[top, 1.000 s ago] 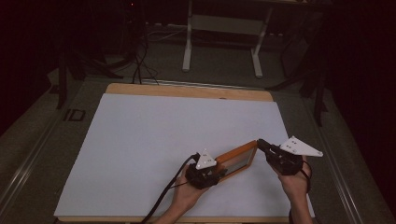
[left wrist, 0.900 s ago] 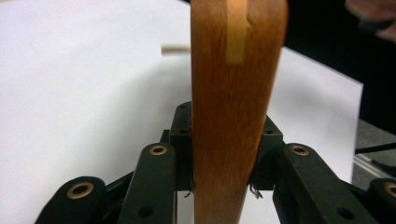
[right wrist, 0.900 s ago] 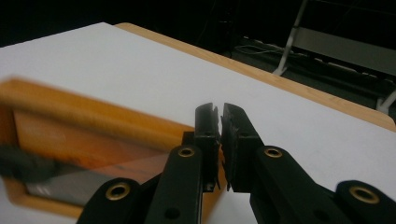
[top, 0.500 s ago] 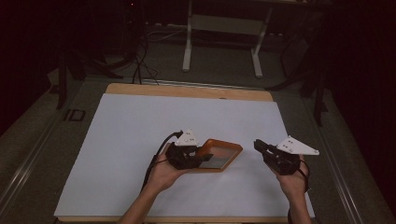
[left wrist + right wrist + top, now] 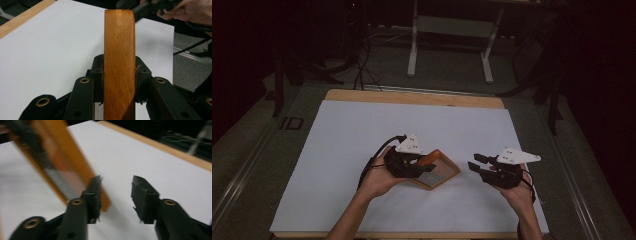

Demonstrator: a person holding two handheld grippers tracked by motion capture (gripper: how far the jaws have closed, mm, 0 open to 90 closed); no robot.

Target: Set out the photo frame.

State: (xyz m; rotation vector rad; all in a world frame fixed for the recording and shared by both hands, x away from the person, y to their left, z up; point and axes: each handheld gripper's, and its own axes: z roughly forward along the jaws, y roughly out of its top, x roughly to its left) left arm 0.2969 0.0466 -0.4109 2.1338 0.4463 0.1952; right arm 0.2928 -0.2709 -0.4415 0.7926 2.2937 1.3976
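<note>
Wooden and orange-brown, the flat frame (image 5: 119, 67) with rounded corners sits clenched edge-on between the pads of the left tongs (image 5: 119, 82), its smooth grain rising straight up the left gripper view. Seen from above, that frame (image 5: 443, 170) holds a grey panel and hangs tilted over the white sheet (image 5: 362, 140) on the counter (image 5: 412, 96). Just to its right, apart from it, the right tongs (image 5: 477, 163) have just been opening and stand released, nothing between the black jaws.
</note>
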